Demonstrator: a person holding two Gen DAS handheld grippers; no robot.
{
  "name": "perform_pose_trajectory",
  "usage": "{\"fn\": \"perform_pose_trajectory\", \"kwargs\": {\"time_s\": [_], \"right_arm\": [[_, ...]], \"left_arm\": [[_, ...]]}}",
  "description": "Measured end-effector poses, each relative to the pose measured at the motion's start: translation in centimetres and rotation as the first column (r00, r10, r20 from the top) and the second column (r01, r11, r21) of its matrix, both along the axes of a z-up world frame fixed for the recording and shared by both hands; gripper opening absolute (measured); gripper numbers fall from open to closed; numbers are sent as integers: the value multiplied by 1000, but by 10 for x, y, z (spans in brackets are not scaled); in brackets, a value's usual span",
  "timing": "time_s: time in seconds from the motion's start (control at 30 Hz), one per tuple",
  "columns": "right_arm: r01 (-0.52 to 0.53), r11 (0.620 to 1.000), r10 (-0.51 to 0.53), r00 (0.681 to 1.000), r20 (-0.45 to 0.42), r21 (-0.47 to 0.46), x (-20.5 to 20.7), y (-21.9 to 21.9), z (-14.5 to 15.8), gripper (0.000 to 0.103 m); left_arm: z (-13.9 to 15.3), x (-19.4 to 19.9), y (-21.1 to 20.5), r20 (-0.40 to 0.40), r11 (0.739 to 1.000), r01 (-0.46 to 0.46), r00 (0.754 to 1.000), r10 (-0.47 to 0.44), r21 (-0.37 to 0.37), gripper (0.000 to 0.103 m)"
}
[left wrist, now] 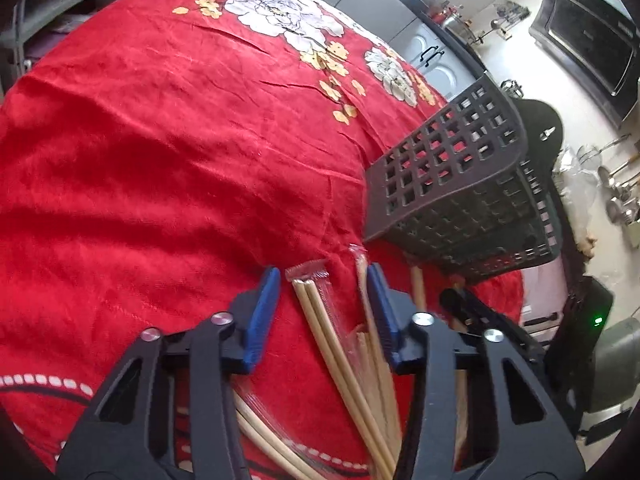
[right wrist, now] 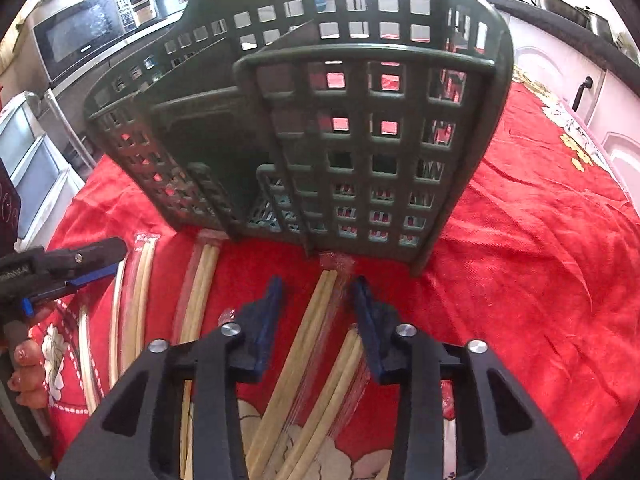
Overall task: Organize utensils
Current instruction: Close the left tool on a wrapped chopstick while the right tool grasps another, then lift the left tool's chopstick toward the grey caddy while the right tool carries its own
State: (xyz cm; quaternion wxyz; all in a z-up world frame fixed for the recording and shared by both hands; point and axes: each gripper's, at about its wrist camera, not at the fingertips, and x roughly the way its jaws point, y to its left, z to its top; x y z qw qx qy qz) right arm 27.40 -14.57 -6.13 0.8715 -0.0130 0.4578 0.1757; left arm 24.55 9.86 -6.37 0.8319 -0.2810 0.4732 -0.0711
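Note:
Several pairs of wrapped wooden chopsticks lie on the red floral tablecloth [left wrist: 160,140] in front of a dark grey perforated utensil basket [left wrist: 460,184]. My left gripper [left wrist: 322,280] is open, its blue fingers either side of one wrapped pair [left wrist: 320,320], with another pair [left wrist: 370,320] against its right finger. My right gripper [right wrist: 318,286] is open over a wrapped pair [right wrist: 308,332] that points at the basket [right wrist: 320,120]. More pairs [right wrist: 200,288] lie to its left. The left gripper [right wrist: 80,264] shows at the left edge of the right wrist view, over another pair [right wrist: 140,280].
The basket stands close ahead of both grippers, with inner compartments. A kitchen counter with a microwave [right wrist: 80,36], pots and hanging utensils [left wrist: 616,184] lies beyond the table. A black device with a green light [left wrist: 592,320] sits past the table's edge.

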Motion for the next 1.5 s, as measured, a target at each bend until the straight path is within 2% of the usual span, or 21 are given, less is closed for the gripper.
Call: {"fn": "perform_pose_trajectory", "kwargs": {"time_s": [0.1,0.3,0.43,0.6,0.7,0.93,1.13,1.5], "right_arm": [[9,1000,-10,1000,8,10,3,-3,0,13],[-16,998,14,1000,25,65,-4,-12,14,8],[-47,993,41,997,57,108,-17,-14,32,7],[-98,982,81,991,107,161,-34,-23,55,6],[-124,974,99,986,138,190,-44,-26,70,6],[-160,959,104,966,237,233,-70,-31,106,6],[-162,956,80,946,315,245,-81,-39,130,6],[-154,944,24,914,404,292,-91,-63,164,6]], "left_arm": [[-1,2,-1,5,998,-8,1000,8,58,16],[1,0,0,20,996,-4,1000,2,93,4],[9,-6,3,43,999,0,999,-3,55,1],[37,-24,-4,133,997,28,990,-38,76,1],[63,-38,-13,209,993,50,975,-72,110,0],[111,-59,-29,333,989,83,935,-120,125,0],[143,-71,-39,404,987,105,903,-146,122,0],[183,-79,-59,494,979,158,846,-200,127,0]]}}
